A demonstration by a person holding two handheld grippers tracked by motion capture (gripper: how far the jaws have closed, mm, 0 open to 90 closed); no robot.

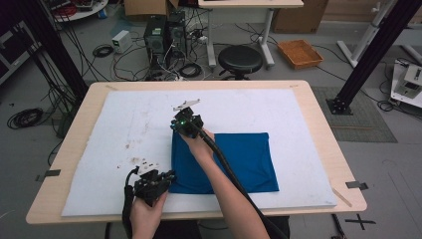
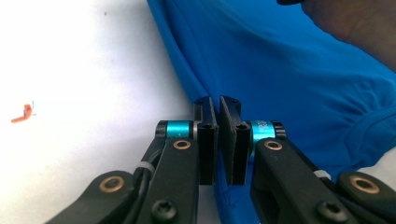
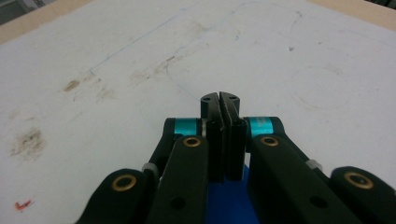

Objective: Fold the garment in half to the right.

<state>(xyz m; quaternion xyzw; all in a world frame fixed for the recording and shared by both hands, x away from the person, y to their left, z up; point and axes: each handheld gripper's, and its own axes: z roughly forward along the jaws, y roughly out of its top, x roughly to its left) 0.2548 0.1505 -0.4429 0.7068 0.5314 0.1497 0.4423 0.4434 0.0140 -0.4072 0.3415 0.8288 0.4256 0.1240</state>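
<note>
the folded blue shirt (image 1: 234, 162) lies on the white mat (image 1: 114, 134), toward its near edge. left gripper (image 2: 219, 105) pinches the shirt's near left corner; right gripper (image 3: 219, 100) clamps its far left corner. uneven pulling could likely slip the thin fabric free, undoing the fold.

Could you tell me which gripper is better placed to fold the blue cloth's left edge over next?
Probably the left gripper: its jaws look shut on the blue cloth at its near left corner.
</note>
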